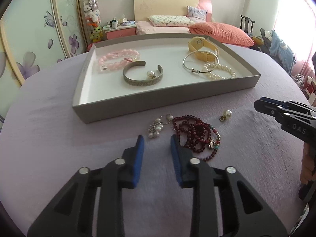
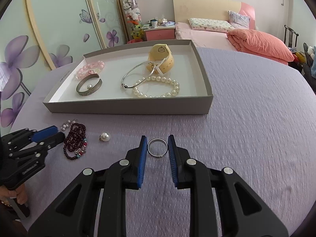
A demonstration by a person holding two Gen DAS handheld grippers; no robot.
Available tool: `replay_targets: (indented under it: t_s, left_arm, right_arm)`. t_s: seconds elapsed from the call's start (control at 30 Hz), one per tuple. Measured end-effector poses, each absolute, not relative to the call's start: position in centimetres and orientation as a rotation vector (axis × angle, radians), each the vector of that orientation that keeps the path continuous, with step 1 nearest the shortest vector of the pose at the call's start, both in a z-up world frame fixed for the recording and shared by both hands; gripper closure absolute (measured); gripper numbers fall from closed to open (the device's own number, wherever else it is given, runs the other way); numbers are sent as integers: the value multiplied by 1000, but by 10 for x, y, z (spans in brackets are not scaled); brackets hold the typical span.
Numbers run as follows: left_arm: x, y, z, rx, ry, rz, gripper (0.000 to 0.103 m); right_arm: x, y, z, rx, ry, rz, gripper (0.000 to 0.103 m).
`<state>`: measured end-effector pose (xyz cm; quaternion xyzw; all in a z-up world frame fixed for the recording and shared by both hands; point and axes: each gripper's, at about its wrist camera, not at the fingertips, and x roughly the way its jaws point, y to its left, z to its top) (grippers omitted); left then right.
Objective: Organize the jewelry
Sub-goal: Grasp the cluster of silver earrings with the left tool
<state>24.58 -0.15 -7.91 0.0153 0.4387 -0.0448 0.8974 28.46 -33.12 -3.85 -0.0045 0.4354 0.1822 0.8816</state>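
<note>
A grey tray (image 1: 158, 100) (image 2: 126, 108) on the purple cloth holds a pink bead bracelet (image 1: 118, 58), a pewter cuff (image 1: 143, 76) with a pearl earring inside it, a silver bangle (image 2: 136, 75), a pearl bracelet (image 2: 158, 87) and a yellow watch (image 2: 161, 59). On the cloth lie a dark red bead necklace (image 1: 195, 136) (image 2: 76, 141), a pearl cluster earring (image 1: 158, 127), a single pearl earring (image 1: 226, 114) (image 2: 104, 137) and a silver ring (image 2: 157, 148). My left gripper (image 1: 157, 138) is open just in front of the cluster and necklace. My right gripper (image 2: 157, 141) is open with the ring between its fingertips.
A bed with pink bedding and an orange duvet (image 2: 260, 41) stands behind the table. A wardrobe with flower-printed doors (image 2: 49, 29) is at the left. The tray's front wall stands between the loose pieces and the jewelry inside.
</note>
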Motion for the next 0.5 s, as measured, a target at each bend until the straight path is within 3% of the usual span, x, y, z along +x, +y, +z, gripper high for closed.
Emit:
replay_targets:
  t_s: [0.43, 0.5]
  left_arm:
    - [261, -15, -80, 57, 907, -123, 81]
    - [263, -18, -80, 70, 902, -130, 93]
  right_arm:
    - [288, -339, -37, 18, 917, 384, 81]
    - [288, -339, -37, 19, 920, 383, 81]
